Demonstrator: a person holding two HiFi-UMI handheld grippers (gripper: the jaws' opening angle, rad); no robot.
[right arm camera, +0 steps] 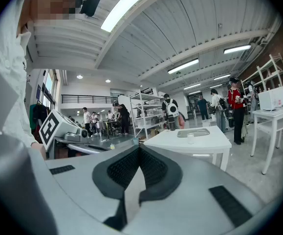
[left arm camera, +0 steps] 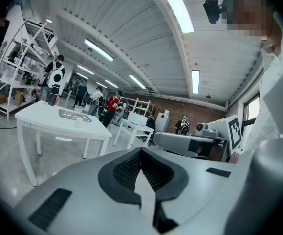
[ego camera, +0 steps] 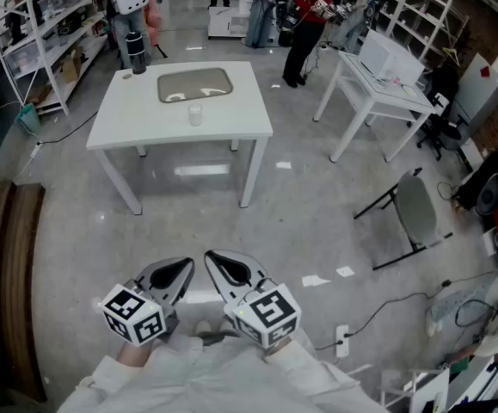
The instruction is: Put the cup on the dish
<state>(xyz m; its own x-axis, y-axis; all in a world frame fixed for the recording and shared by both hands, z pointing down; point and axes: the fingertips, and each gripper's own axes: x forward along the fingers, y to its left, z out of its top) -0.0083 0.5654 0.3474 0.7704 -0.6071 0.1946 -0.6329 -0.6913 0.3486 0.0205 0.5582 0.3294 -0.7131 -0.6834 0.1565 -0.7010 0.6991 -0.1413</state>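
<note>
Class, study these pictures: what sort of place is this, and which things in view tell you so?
Probably a robotics lab or workshop. White work tables stand on a bare polished floor, open storage shelves hold boxes and gear, and a power strip with trailing cables lies on the floor.

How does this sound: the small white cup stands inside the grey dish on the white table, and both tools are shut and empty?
Wrong on one thing: the cup stands on the bare white table beside the grey dish, not inside it, as the head view shows. The left tool and right tool are shut and empty.
</note>
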